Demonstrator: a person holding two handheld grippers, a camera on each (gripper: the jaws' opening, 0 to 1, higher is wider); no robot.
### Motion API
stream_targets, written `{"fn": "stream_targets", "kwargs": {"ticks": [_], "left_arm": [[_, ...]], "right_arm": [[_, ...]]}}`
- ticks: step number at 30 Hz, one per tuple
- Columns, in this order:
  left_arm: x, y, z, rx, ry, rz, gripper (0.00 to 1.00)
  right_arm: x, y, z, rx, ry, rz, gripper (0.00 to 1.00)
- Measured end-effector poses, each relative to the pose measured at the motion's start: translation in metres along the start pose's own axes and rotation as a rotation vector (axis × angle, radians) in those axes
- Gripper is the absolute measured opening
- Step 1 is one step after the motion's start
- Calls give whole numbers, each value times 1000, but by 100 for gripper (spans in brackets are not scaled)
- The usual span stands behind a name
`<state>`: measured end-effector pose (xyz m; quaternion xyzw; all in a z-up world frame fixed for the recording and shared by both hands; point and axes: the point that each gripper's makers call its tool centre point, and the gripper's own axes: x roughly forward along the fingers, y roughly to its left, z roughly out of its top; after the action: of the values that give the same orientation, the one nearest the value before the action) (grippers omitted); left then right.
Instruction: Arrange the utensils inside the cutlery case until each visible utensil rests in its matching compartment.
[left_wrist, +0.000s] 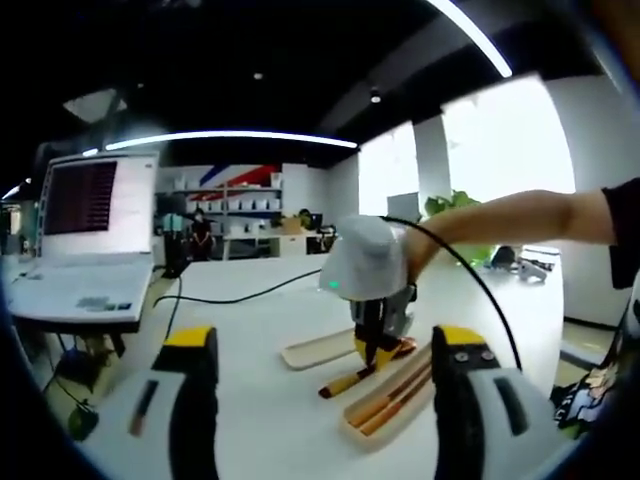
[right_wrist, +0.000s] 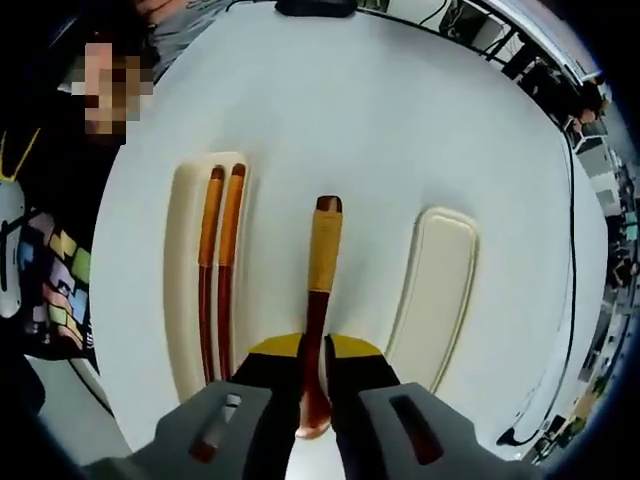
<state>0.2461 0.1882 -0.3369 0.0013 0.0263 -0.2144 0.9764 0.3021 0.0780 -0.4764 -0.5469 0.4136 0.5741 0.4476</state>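
Bare white table (right_wrist: 380, 110) from ten to two o'clock in the right gripper view, case tray (right_wrist: 185, 260) with chopsticks (right_wrist: 218, 270) at nine, lid (right_wrist: 435, 285) at three, laptop (left_wrist: 85, 250) and cable (left_wrist: 240, 296) at ten in the left gripper view

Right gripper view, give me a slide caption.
Right gripper clamps a spoon between the chopstick-filled case and its lid.

text: none legible | laptop screen (left_wrist: 85, 195): lines blurred, unreadable

Place: open office | cues — laptop (left_wrist: 85, 240), wall shelving (left_wrist: 235, 205), strip ceiling light (left_wrist: 230, 138) — white table (left_wrist: 290, 420)
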Motion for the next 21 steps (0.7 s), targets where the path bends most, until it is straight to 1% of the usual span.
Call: {"fn": "stream_targets", "kwargs": {"ticks": [2,3,6,8,11,14,16,21], "left_arm": [[-1,0,1,-2,-3,1,93],[-2,0,2,-3,-6,3,93],[-5,2,5,-9,-20,9,93],[-6,3,6,-14,-24,14,93],[-5,7,5,-19,-24,20,93],[-3,8,3,-19,-18,20,93],[0,7,-1,-13,-5,17,93],[0,7,-3,-7,5,13,93]], "right_arm": [[0,0,-1,5,-27,-19,4],[0,0,0,-7,-50,-21,3],[-1,-1,-2,-1,-75,-29,2],[-1,-2,-1,1,-79,-33,1],[-1,-4,-2,29,-87,-51,1],[-1,-5,-2,33,-88,-55,1],[-1,-5,-1,19,-89,-51,2],[-1,-5,-2,33,-85,-53,2]]}}
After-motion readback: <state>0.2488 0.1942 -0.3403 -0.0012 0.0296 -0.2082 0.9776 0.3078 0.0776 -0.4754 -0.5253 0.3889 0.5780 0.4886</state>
